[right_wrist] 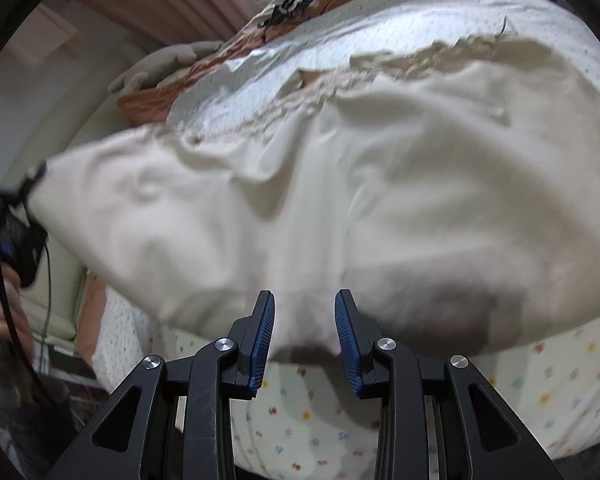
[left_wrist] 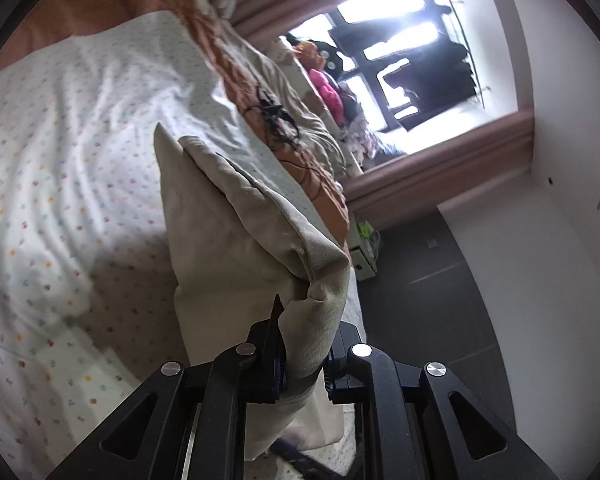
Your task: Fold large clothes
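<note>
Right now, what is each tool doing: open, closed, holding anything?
Left tool: closed on a bunched edge of the beige garment, lifting it off the bed.
Right tool: open, nothing gripped; the garment lies just beyond its fingertips.

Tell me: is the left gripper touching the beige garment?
Touching. The left wrist view shows the left gripper with its jaws clamped on a bunched fold of the beige garment, the cloth pinched between them and lifted off the bedsheet.

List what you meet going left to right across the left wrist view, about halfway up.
Flower-print bedsheet → beige garment pinched in the left gripper → dark floor → white wall.
</note>
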### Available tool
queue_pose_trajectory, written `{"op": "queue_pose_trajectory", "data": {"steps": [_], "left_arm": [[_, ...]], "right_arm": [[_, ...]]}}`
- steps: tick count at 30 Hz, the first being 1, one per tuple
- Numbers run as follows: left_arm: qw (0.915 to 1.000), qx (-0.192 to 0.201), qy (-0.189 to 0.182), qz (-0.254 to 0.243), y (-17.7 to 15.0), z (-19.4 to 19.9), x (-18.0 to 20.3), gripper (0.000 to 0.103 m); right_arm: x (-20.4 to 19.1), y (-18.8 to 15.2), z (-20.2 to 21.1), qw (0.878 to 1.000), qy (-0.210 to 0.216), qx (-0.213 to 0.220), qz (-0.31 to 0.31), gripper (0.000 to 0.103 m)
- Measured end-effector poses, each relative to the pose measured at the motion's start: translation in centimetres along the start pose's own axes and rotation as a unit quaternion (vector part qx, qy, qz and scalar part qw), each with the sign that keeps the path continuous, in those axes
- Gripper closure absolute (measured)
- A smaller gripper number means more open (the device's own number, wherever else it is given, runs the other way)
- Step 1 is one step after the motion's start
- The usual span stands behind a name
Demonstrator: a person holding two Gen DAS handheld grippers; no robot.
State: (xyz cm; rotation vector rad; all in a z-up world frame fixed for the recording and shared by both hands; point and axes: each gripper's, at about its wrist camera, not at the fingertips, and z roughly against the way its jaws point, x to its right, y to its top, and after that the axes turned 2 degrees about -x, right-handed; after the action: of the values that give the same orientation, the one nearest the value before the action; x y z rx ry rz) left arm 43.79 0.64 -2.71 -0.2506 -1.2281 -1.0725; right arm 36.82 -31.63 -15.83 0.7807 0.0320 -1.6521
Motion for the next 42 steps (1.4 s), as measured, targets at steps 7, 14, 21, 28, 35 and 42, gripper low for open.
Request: {"op": "queue_pose_trajectory", "data": {"steps": [7, 14, 21, 28, 35, 42], "left_arm": [[0.9983, -0.031, -0.001, -0.049, -1.5, -3.3, 4.8, 0.088], [0.9949, -0.052, -0.006, -0.085, -2.8, -6.6, 9.8, 0.088], [0.9894, -0.083, -0.004, -0.120, -5.0, -11.4, 15.1, 0.088], [0.9808, -0.140, 0.000, -0.136, -9.2, -20.3, 18.4, 0.088], [0.9603, -0.232, 0.015, -0.154, -15.5, -29.9, 19.8, 0.088], [0.9342, -0.299, 0.046, -0.189, -22.1, -33.9, 20.0, 0.076]], "right_arm": [[1.2, -1.2, -3.6, 0.998, -0.012, -0.052, -0.021, 0.082], [2.5, -0.9, -2.0, 0.996, 0.044, -0.059, -0.053, 0.082], [4.7, -0.2, 6.5, 0.996, 0.075, 0.028, -0.051, 0.082], [13.1, -1.7, 15.8, 0.985, 0.061, 0.118, -0.107, 0.082], [22.0, -6.2, 20.3, 0.971, 0.009, 0.150, -0.185, 0.082], [26.7, -10.0, 21.6, 0.961, -0.004, 0.145, -0.236, 0.082]]}}
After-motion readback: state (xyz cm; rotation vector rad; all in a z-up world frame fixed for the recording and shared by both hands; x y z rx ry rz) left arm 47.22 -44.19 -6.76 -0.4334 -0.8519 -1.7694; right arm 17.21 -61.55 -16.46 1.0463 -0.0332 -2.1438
